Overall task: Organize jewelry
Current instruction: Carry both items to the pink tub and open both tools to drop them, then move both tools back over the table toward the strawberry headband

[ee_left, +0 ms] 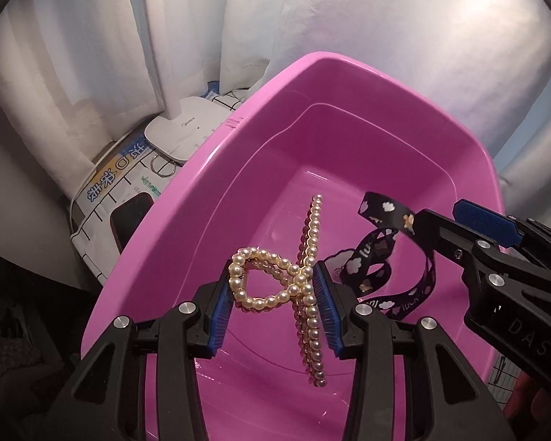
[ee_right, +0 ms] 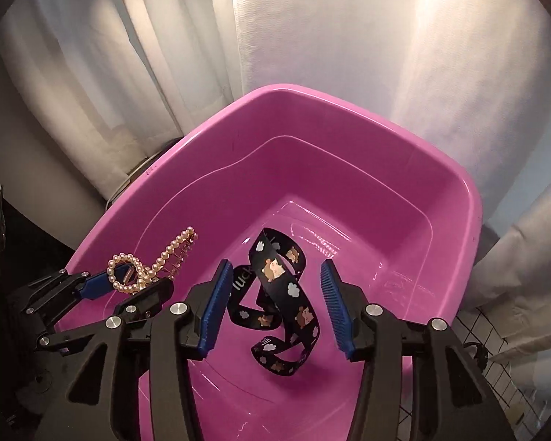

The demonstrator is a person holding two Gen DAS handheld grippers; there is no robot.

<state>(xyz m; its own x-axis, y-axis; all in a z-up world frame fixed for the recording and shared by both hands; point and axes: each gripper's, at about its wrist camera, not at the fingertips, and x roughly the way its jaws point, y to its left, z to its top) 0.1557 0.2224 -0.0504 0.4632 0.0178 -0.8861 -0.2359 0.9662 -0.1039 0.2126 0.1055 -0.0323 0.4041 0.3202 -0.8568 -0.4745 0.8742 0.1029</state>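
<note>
Both tools hang over a pink plastic basin (ee_left: 260, 117), pointing steeply down into it.

The left tool (ee_left: 273, 303) has a pearl hair claw (ee_left: 301, 275) between its blue pads: the claw's looped end lies against the left pad and its crossing point against the right one, so the pads appear closed on it at a middling width — the clip looks gripped, with its long pearl arms sticking out above and below the pads. In the right wrist view the same clip (ee_right: 143, 270) shows near the basin's left rim, clamped at the end of the left tool.

The right tool (ee_right: 273, 308) stands open, and its pads touch nothing. A black ribbon (ee_right: 279, 294) printed with white clouds and small animals lies curled between and below the two fingers, apart from both pads; whether it already rests on the basin floor I cannot tell. In the left wrist view the ribbon (ee_left: 382, 257) hangs just beside the tip of the right tool's nearer finger (ee_left: 437, 231).

Behind the basin are white curtains (ee_left: 92, 73), a white lamp base (ee_left: 187, 128) and a printed carton (ee_left: 117, 180).
</note>
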